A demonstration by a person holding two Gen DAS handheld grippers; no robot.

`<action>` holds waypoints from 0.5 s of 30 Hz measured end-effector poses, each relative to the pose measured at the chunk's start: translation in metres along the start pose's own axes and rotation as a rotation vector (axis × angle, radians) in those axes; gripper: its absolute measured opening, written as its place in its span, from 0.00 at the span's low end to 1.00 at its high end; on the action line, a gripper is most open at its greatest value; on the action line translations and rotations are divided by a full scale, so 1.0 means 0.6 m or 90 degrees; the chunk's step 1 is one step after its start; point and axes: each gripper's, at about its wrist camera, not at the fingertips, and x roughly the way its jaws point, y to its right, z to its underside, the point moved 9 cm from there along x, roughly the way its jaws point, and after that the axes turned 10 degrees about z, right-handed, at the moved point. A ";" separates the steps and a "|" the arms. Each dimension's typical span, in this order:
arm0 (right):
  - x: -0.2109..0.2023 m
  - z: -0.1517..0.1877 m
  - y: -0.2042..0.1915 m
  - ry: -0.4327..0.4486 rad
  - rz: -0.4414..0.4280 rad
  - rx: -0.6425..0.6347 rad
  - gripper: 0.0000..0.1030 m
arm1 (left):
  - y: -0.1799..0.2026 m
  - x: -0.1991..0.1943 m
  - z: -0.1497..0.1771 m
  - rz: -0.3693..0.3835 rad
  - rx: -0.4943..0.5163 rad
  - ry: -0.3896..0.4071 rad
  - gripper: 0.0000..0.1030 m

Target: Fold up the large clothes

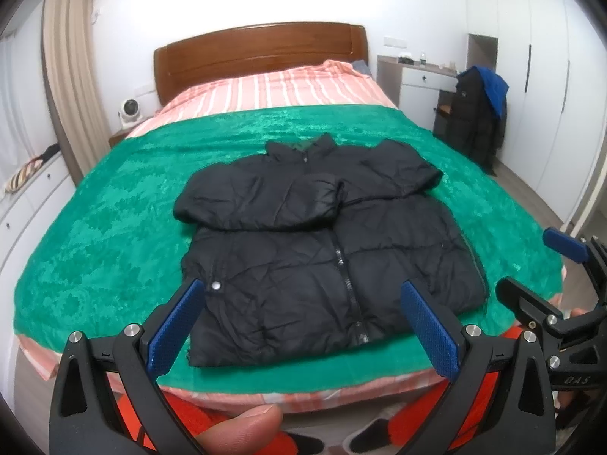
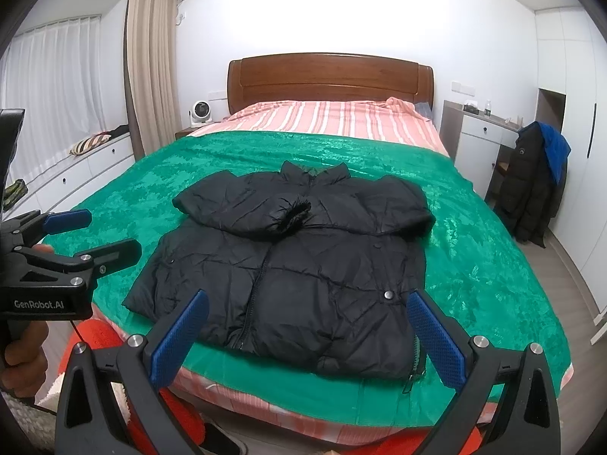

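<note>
Clearly our left gripper (image 1: 303, 326) and right gripper (image 2: 307, 330) hang released; the puffy jacket (image 1: 326, 250) looks soft, slippery, best pinched at its hem corners.

Matt, crinkled black jacket (image 1: 303, 242) on shiny green crushed-velvet blanket (image 1: 114, 197).

Green blanket (image 2: 474, 265) lies bare on all sides of the jacket (image 2: 296, 265); headboard (image 2: 326, 79) blocks the far end.

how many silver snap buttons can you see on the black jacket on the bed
2. One silver snap sits low on the black jacket's left side, one silver snap low on its right. Each camera shows only one; folds may hide more.
</note>
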 end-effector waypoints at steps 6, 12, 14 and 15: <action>0.000 0.002 0.000 0.000 0.000 -0.002 1.00 | -0.001 0.000 0.001 -0.002 0.001 -0.001 1.00; 0.000 0.002 -0.001 0.000 0.000 -0.002 1.00 | -0.001 0.002 0.004 -0.005 0.002 -0.005 1.00; 0.000 0.002 -0.002 0.001 -0.001 -0.004 1.00 | -0.001 0.002 0.004 -0.006 0.001 -0.005 1.00; -0.001 0.002 -0.002 0.002 -0.001 -0.005 1.00 | -0.002 0.002 0.004 -0.006 0.001 -0.005 1.00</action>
